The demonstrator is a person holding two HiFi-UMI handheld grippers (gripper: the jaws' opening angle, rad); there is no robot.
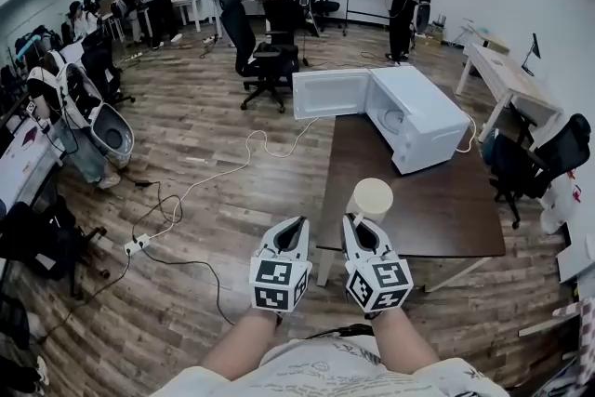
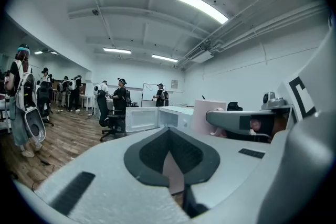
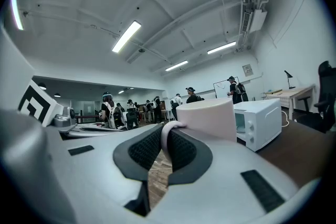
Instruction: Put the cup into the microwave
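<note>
A pale cup (image 1: 372,198) hangs over the near left edge of the dark brown table (image 1: 418,209), and my right gripper (image 1: 357,220) is shut on its handle. In the right gripper view the handle (image 3: 167,131) sits pinched between the dark pads, with the cup (image 3: 207,119) just beyond them. The white microwave (image 1: 418,112) stands at the table's far end, its door (image 1: 332,93) swung open to the left. My left gripper (image 1: 297,221) is beside the right one, over the floor left of the table, shut with nothing in it (image 2: 170,157).
White cables (image 1: 214,181) and a power strip (image 1: 137,244) lie on the wood floor to the left. A black office chair (image 1: 270,60) stands beyond the microwave door. Several people stand at the back. Desks (image 1: 507,74) and a chair (image 1: 548,158) are on the right.
</note>
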